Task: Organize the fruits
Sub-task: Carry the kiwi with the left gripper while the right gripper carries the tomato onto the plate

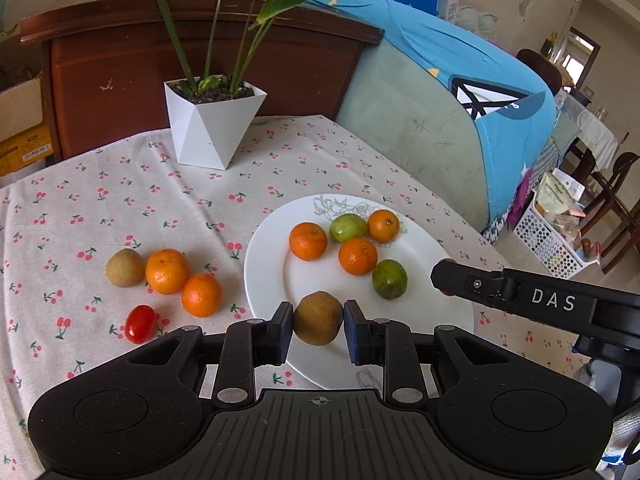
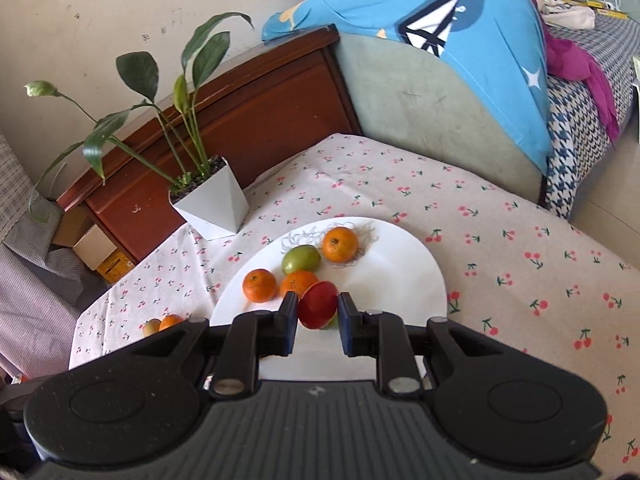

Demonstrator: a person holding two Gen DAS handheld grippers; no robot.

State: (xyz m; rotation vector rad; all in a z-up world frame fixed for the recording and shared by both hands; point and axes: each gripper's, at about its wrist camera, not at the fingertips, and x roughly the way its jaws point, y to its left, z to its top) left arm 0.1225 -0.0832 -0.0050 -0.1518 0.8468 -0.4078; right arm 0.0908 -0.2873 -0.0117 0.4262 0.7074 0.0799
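Brown kiwi-like fruit (image 1: 318,318) pinched in left gripper (image 1: 318,330), directly over the near rim of the white plate (image 1: 264,256), so release is straight down. Right gripper (image 2: 318,322) pinches a red fruit (image 2: 318,305), also above the plate, nearer its middle. 4 fruits wait on the cherry cloth (image 1: 120,200), left of the plate, closer to the left hand.
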